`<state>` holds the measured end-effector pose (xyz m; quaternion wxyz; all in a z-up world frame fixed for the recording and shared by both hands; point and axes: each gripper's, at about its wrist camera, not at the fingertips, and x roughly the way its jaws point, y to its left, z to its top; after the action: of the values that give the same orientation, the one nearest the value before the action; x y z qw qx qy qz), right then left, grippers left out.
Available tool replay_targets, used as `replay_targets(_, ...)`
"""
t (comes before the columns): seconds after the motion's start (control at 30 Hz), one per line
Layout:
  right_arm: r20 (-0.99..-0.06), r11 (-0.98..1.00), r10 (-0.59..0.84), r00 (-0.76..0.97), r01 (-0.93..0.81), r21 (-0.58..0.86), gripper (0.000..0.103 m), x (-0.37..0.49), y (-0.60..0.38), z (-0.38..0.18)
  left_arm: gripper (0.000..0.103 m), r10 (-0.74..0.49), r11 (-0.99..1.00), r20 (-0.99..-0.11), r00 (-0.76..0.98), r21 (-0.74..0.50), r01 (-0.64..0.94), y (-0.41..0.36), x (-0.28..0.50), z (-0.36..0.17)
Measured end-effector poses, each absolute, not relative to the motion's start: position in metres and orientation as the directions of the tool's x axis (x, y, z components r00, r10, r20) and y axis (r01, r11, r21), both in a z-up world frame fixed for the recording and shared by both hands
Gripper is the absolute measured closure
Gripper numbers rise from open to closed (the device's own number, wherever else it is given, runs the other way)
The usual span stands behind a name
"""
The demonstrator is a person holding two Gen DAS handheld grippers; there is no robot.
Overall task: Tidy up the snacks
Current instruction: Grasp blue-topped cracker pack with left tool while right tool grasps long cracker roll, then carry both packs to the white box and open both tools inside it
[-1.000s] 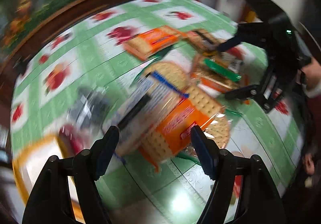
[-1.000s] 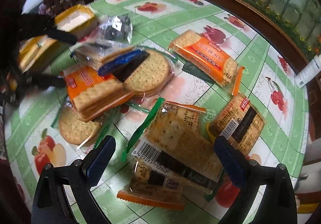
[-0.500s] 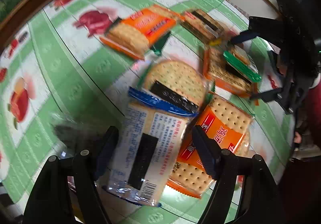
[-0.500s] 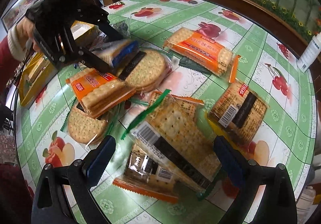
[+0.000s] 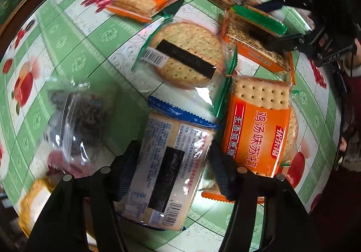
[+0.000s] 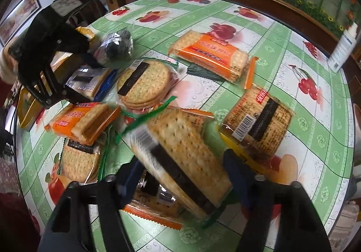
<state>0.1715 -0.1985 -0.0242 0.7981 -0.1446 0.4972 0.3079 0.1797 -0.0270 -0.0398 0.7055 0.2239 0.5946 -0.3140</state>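
Note:
My left gripper (image 5: 172,161) points down over a blue-edged cracker pack (image 5: 167,173), and its closing jaws press on both long sides. In the right wrist view the same gripper (image 6: 85,81) holds that pack (image 6: 90,82) at the table's left. My right gripper (image 6: 182,173) is closing on a green-edged square cracker pack (image 6: 180,152), which tilts between its pads above an orange-edged pack (image 6: 153,206). Around them lie a round cracker pack (image 5: 187,55) and an orange soda-cracker pack (image 5: 255,134).
A second orange pack (image 6: 214,53), a brown-labelled pack (image 6: 259,123) and another round cracker pack (image 6: 79,161) lie on the green fruit-print tablecloth (image 6: 293,85). A clear bag of dark snacks (image 5: 74,116) and a yellow box (image 5: 31,202) sit left. A white bottle (image 6: 343,49) stands at the far edge.
My left gripper came down over the blue-edged pack and closed onto it. My right gripper's jaws narrowed around the green-edged pack, which has tipped up between them.

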Motion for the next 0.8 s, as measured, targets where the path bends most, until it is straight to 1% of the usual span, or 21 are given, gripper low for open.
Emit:
replay_targets(0.07,-0.879,0.771,0.359,0.314,-0.630,0.090,0.042,0.171,-0.200,-0.024,0.044,-0.173,0.722,-0.978,0.116,-0.046,0.691,-0.026,0.177,-0.040)
replay_targets(0.13,-0.876,0.774,0.367,0.314,-0.625,0.100,0.051,0.169,-0.201,-0.022,0.044,-0.177,0.749,-0.975,0.135,-0.044,0.661,-0.024,0.176,-0.040)
replay_targets(0.27,-0.877,0.788,0.352,0.327,-0.610,0.088,0.052,0.167,-0.201,-0.022,0.044,-0.200,0.794,-0.964,0.177,-0.053,0.606,-0.001,0.168,-0.033)
replay_targets(0.5,-0.860,0.816,0.352,0.368,-0.572,0.089,0.055,0.155,-0.206,-0.011,0.045,-0.288,0.863,-0.914,0.285,-0.119,0.491,0.034,0.161,-0.006)
replay_targets(0.53,-0.858,0.819,0.350,0.377,-0.567,0.085,0.072,0.152,-0.206,-0.009,0.046,-0.302,0.868,-0.905,0.299,-0.131,0.479,0.038,0.159,-0.001)
replay_targets(0.6,-0.848,0.833,0.348,0.400,-0.547,0.084,0.083,0.146,-0.209,-0.001,0.046,-0.334,0.878,-0.883,0.330,-0.164,0.449,0.046,0.149,0.009)
replay_targets(0.7,-0.832,0.845,0.363,0.419,-0.524,0.105,0.083,0.139,-0.212,0.008,0.047,-0.337,0.898,-0.866,0.368,-0.179,0.401,0.048,0.147,0.015)
replay_targets(0.8,-0.836,0.846,0.360,0.415,-0.523,0.104,0.083,0.133,-0.209,0.007,0.047,-0.345,0.911,-0.848,0.402,-0.200,0.361,0.047,0.139,0.015)
